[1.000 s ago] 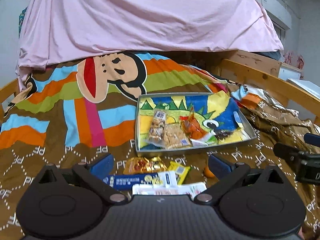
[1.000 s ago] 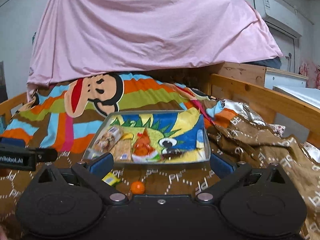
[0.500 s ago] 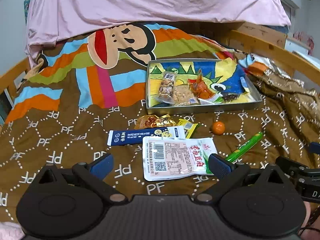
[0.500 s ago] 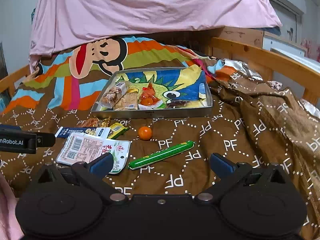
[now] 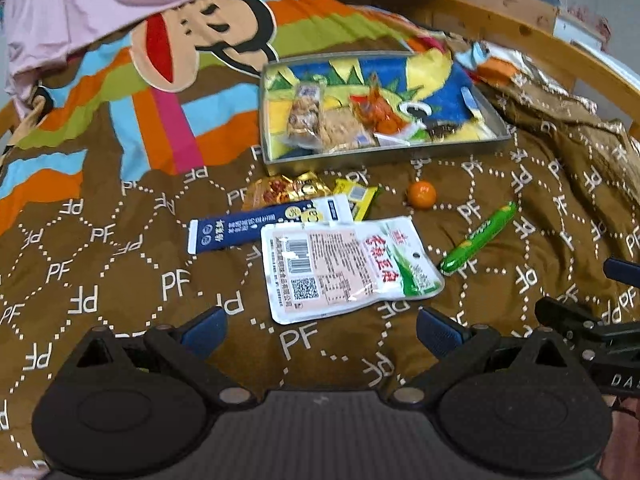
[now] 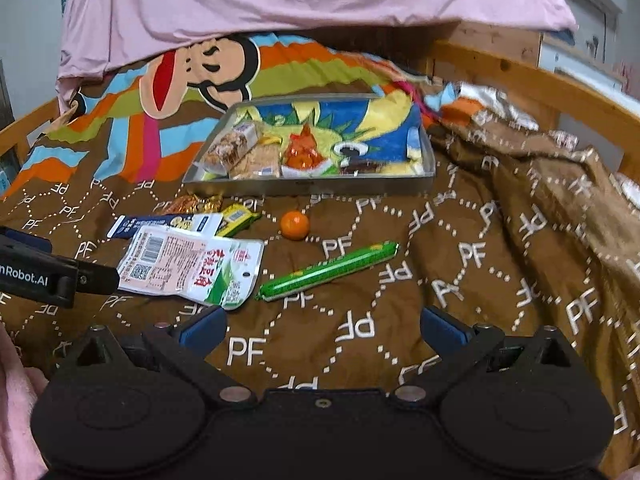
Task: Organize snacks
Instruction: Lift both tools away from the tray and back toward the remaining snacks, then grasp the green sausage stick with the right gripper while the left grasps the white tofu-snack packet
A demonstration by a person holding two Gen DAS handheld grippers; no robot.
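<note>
A metal tray (image 5: 384, 157) (image 6: 308, 189) with a cartoon lining sits on the bed and holds several snack packs. In front of it lie a white pouch (image 5: 348, 268) (image 6: 192, 266), a dark blue stick pack (image 5: 256, 226) (image 6: 160, 222), a gold packet (image 5: 288, 188), a yellow bar (image 5: 356, 196) (image 6: 238, 216), a small orange ball (image 5: 421, 194) (image 6: 295, 225) and a green sausage stick (image 5: 478, 236) (image 6: 328, 272). My left gripper (image 5: 320, 330) is open and empty, just short of the white pouch. My right gripper (image 6: 322, 330) is open and empty, short of the green sausage.
The brown patterned blanket (image 5: 120, 280) covers the bed, bunched into folds at the right (image 6: 560, 208). A pink sheet (image 6: 304, 4) hangs at the back. A wooden bed rail (image 6: 540, 88) runs along the right. The other gripper shows at each view's edge (image 5: 600, 332) (image 6: 48, 276).
Both grippers have risen and tilted down, so the loose snacks in front of the tray came into full view. Nothing on the bed has moved.
</note>
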